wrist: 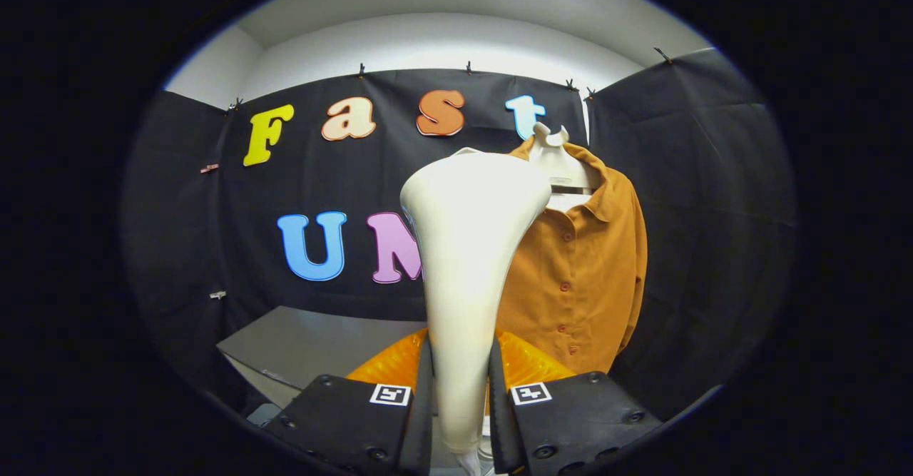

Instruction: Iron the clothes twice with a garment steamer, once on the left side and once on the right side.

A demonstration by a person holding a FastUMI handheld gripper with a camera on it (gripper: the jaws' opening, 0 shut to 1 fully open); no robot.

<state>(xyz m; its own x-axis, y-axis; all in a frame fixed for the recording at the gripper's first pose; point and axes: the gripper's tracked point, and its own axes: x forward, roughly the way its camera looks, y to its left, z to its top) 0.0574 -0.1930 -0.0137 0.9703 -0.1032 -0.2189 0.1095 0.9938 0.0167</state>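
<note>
My gripper is shut on the handle of a white garment steamer, whose wide head rises upright above the fingers. Beyond it, slightly to the right, an orange button-up shirt hangs on a white hanger against the black booth wall. The steamer head covers the shirt's left edge and sits near its collar height. How far the head stands from the cloth, I cannot tell.
A grey table lies below and left of the shirt. An orange translucent object sits just beyond the fingers, behind the steamer handle. Black cloth walls close in behind and to the right.
</note>
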